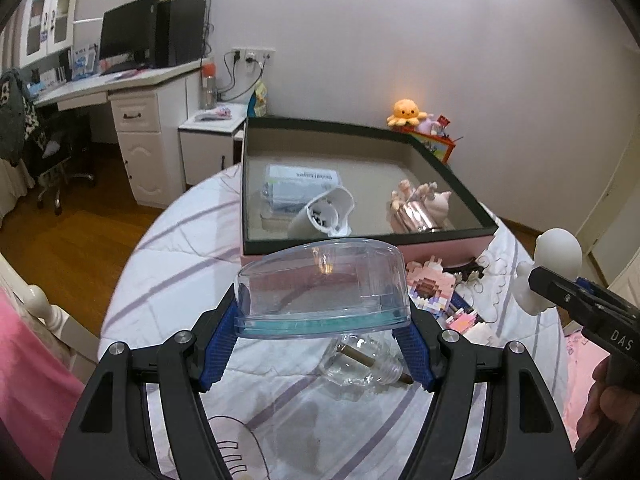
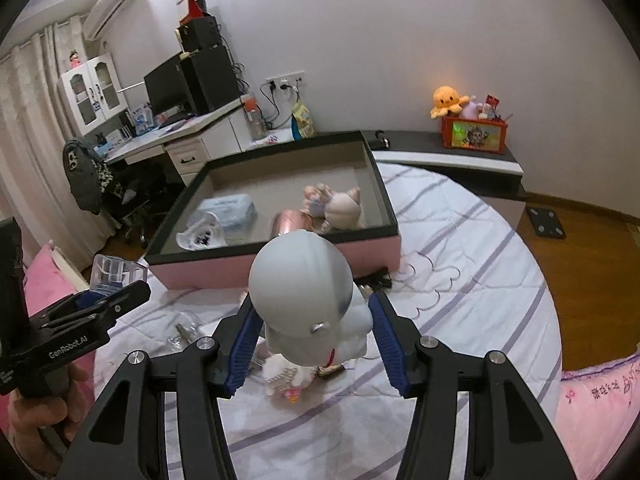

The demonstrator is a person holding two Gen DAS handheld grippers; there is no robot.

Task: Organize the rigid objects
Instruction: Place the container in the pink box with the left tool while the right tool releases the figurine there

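The left gripper (image 1: 324,320) holds a clear plastic case (image 1: 324,288) above the bed; the right gripper (image 2: 312,332) clamps a white astronaut figure (image 2: 304,292), both near the open box (image 1: 256,184).

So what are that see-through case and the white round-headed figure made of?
The see-through case looks like hard, glossy clear plastic: the striped bedding shows through it, its edges catch highlights, and a teal strip runs along its rim. The white round-headed figure seems to be matte vinyl or resin, perhaps ceramic: it is opaque, smooth and softly shaded, with no sharp glare.
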